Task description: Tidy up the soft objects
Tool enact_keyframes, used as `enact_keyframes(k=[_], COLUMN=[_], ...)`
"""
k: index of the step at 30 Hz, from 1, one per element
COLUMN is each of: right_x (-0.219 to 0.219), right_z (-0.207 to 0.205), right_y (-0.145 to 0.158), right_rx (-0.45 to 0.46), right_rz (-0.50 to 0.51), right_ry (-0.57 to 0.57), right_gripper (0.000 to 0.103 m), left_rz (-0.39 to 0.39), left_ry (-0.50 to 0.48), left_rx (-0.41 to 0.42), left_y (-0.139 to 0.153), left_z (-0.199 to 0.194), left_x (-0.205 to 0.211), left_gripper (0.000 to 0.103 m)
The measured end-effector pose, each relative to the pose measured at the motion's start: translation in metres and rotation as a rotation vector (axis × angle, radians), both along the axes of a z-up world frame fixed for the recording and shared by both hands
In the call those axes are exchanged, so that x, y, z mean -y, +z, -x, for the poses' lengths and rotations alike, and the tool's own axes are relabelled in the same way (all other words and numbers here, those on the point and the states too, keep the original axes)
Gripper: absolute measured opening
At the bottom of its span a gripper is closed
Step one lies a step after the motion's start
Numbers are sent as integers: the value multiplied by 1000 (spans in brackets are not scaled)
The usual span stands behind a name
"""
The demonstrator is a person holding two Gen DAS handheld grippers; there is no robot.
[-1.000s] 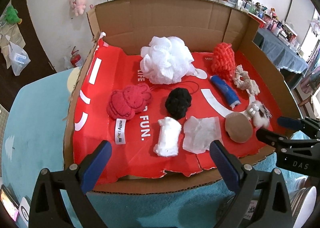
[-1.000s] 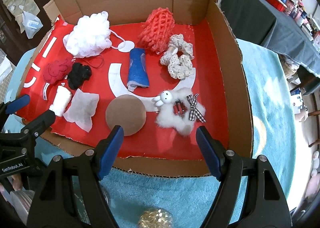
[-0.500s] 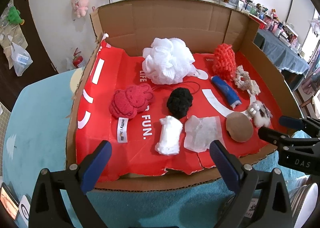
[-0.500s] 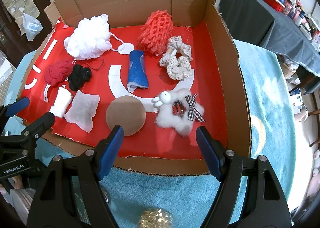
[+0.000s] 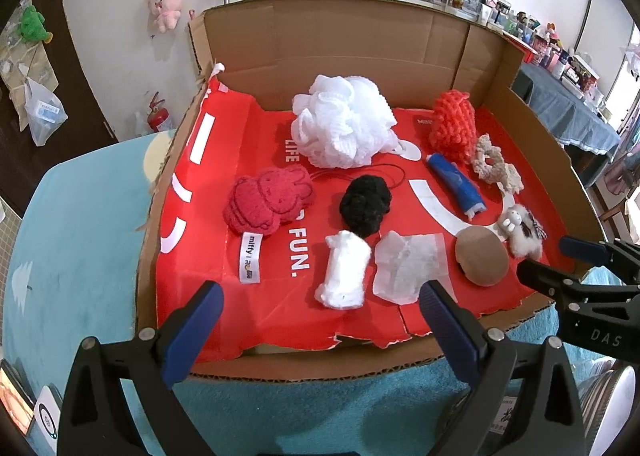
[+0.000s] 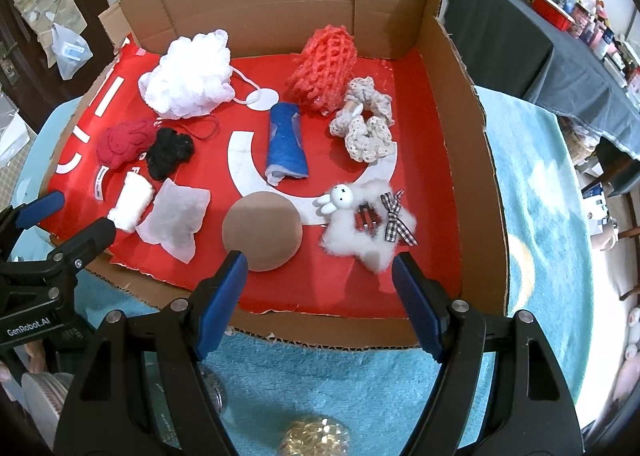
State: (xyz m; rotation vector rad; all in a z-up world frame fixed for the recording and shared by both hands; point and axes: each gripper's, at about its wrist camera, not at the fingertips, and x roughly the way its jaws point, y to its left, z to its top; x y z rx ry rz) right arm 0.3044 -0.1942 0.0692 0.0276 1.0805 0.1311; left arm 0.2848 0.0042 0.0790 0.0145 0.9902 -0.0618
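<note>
Soft objects lie spread across the red liner (image 5: 208, 288) of the open cardboard box (image 5: 344, 52), from the white mesh pouf (image 5: 340, 128) at the back to the brown round pad (image 6: 262, 230) at the front, each apart enough, I judge, for you to pick singly. Your left gripper (image 5: 320, 316) and right gripper (image 6: 320, 284) hover at the box's near edge, jaws apart and empty, likely choosing a first target. Against the picture 1 second earlier, nothing has shifted

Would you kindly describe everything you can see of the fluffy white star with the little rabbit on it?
The fluffy white star looks like soft fur or wool. A small white rabbit face sits at its upper left, a dark clip lies across its middle and a black-and-white checked bow is on its right. It lies flat on the red liner near the box's front right, beside the brown round pad. Nothing grips it.
</note>
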Motion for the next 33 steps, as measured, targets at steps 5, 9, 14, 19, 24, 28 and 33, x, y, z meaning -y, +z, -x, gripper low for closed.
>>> enact_keyframes(k=[5, 9, 14, 19, 24, 28, 33], right_x=[-2, 0, 2, 2, 2, 2, 3], right_z=[0, 0, 0, 0, 0, 0, 0], right_y=[1, 0, 0, -1, -1, -1, -1], right_rx=[0, -4, -5, -4, -5, -4, -4], right_rz=[7, -2, -8, -8, -9, -8, -9], right_ry=[1, -4, -5, -5, -5, -5, -6], right_gripper=[74, 74, 74, 74, 74, 74, 74], left_rz=[0, 1, -1, 0, 0, -1, 0], left_ry=[-2, -4, -4, -4, -4, -4, -5], left_rx=[0, 0, 1, 3, 2, 2, 3], left_y=[0, -1, -1, -1, -1, 0, 0], left_z=[0, 0, 0, 0, 1, 1, 1], left_x=[0, 0, 0, 0, 0, 0, 0], left_gripper=[100, 100, 100, 100, 100, 100, 100])
